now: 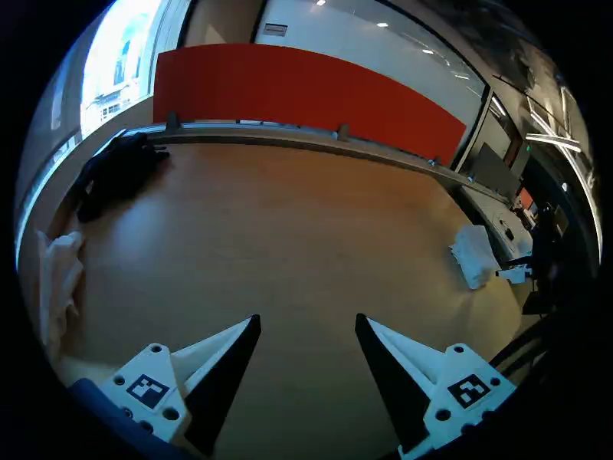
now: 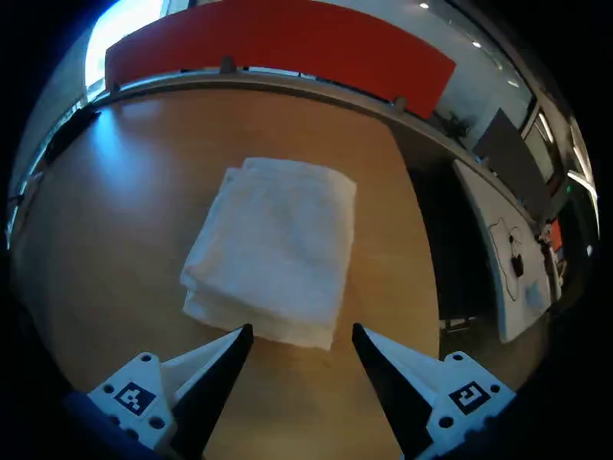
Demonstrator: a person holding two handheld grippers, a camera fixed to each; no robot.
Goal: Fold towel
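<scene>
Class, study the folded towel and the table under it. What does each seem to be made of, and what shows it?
Folded towel: white cloth, probably cotton terry; matte, slightly fuzzy, with soft layered edges. Table: wood-look top, smooth, with a faint sheen from the window light; whether it is veneer, laminate or solid wood cannot be told.

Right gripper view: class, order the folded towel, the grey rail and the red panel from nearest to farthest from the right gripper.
1. Folded towel, just ahead of the right gripper, on the wooden table.
2. Grey rail, along the table's far edge.
3. Red panel, behind the rail.
</scene>
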